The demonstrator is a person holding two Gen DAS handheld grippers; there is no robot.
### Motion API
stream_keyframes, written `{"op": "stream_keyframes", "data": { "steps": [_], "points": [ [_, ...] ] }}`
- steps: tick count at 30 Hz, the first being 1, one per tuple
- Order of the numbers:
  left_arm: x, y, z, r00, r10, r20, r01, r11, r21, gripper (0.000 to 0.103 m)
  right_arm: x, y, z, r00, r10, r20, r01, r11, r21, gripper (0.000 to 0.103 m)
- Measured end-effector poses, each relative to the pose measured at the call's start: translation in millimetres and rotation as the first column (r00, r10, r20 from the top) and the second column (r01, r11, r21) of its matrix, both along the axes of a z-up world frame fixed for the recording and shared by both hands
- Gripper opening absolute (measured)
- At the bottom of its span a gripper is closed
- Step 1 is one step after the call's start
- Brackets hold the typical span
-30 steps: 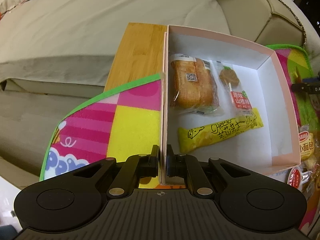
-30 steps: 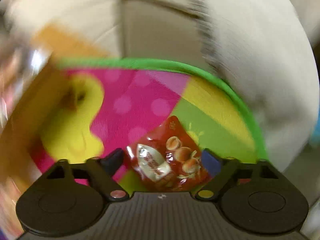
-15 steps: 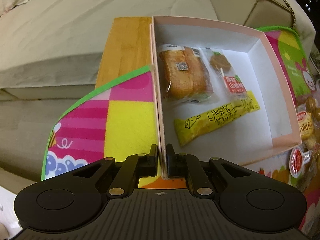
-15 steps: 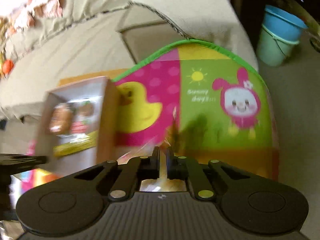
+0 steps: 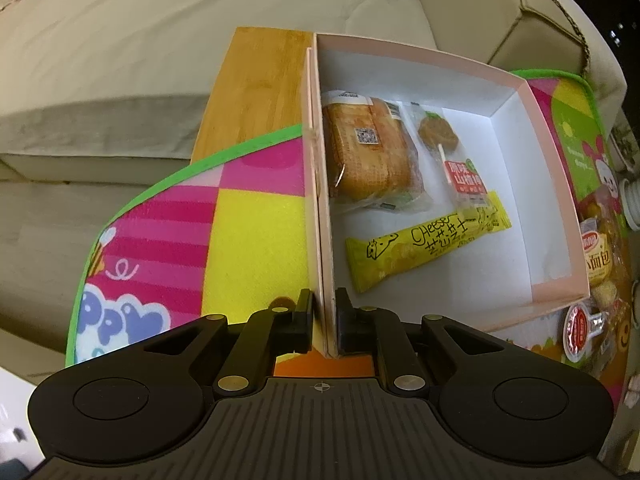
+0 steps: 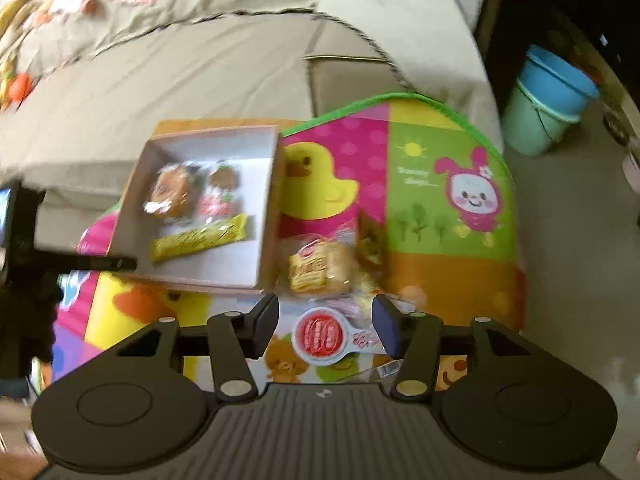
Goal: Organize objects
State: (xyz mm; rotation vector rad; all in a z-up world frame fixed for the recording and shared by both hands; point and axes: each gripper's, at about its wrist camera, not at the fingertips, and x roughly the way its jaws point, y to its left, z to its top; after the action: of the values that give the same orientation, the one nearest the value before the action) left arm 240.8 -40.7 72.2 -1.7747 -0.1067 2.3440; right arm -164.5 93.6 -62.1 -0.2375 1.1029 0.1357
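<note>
- Box (image 5: 556, 168): pink outside, white inside, open at the top. It rests on your colourful play mat (image 5: 256, 232), with its far end over a bamboo board (image 5: 256, 92) just beside the beige sofa (image 5: 160, 40).
- Left gripper (image 5: 323, 326): your jaws are pinched nearly together on the box's left wall, one pad outside it and one inside, both pressing on the card.
- Box contents: a wrapped bread loaf (image 5: 370, 152) lies against the left wall. A lollipop packet (image 5: 452, 152) with a red label lies just beside it. A yellow cheese stick (image 5: 424, 246) lies slantwise nearer you, its right end touching the lollipop packet.
- Right gripper (image 6: 326, 326): your jaws are opening and stand partly apart above the mat. No pad presses on anything.
- Round red-lidded cup (image 6: 322, 336): it lies on the mat, seen between the right fingers and apart from both pads.
- Snack pile (image 6: 324, 266): it sits on the mat just beyond the cup and near the box's right wall. A yellow-labelled bun packet is on top. The rest is too blurred to tell.
- Blue bucket (image 6: 556, 84): it stands nested in a pale green one on the floor, well apart from the mat, at the upper right of the right wrist view.
</note>
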Motion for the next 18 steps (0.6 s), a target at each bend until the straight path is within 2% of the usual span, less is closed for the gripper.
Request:
{"op": "stream_keyframes", "data": {
  "steps": [3, 7, 10, 11, 12, 13, 14, 16, 18],
  "points": [
    [2, 1, 1, 1.0, 0.01, -0.008, -0.01, 1.0, -0.009, 0.012, 20, -19, -10, 0.99, -0.143, 0.003, 0.142, 0.989, 0.041, 0.055],
    [6, 5, 1, 1.0, -0.007, -0.028, 0.006, 0.999, -0.043, 0.01, 57, -41, -38, 0.972, -0.233, 0.007, 0.231, 0.965, 0.124, 0.055],
    [8, 9, 2, 0.999, -0.013, -0.035, 0.01, 0.998, -0.069, 0.01, 87, -61, -71, 0.964, -0.265, -0.035, 0.267, 0.945, 0.191, 0.055],
    [7, 10, 2, 0.999, -0.011, -0.033, 0.008, 0.997, -0.078, 0.01, 95, -69, -81, 0.967, -0.25, -0.044, 0.253, 0.952, 0.171, 0.055],
    [7, 11, 3, 0.999, -0.013, -0.033, 0.011, 0.996, -0.088, 0.01, 97, -76, -86, 0.97, -0.239, -0.035, 0.242, 0.96, 0.144, 0.065],
    [7, 13, 4, 0.999, -0.023, -0.032, 0.019, 0.995, -0.101, 0.01, 98, -86, -87, 0.964, -0.266, -0.02, 0.267, 0.954, 0.135, 0.068],
    [7, 15, 5, 0.999, -0.032, -0.03, 0.028, 0.993, -0.115, 0.01, 95, -100, -82, 0.96, -0.28, 0.012, 0.276, 0.952, 0.135, 0.068],
    [6, 19, 6, 0.999, -0.048, -0.025, 0.044, 0.989, -0.138, 0.01, 87, -115, -68, 0.938, -0.336, 0.083, 0.331, 0.941, 0.063, 0.068],
    [5, 20, 6, 0.999, -0.033, -0.008, 0.031, 0.988, -0.15, 0.01, 77, -130, -58, 0.927, -0.345, 0.146, 0.346, 0.938, 0.016, 0.068]
  ]
}}
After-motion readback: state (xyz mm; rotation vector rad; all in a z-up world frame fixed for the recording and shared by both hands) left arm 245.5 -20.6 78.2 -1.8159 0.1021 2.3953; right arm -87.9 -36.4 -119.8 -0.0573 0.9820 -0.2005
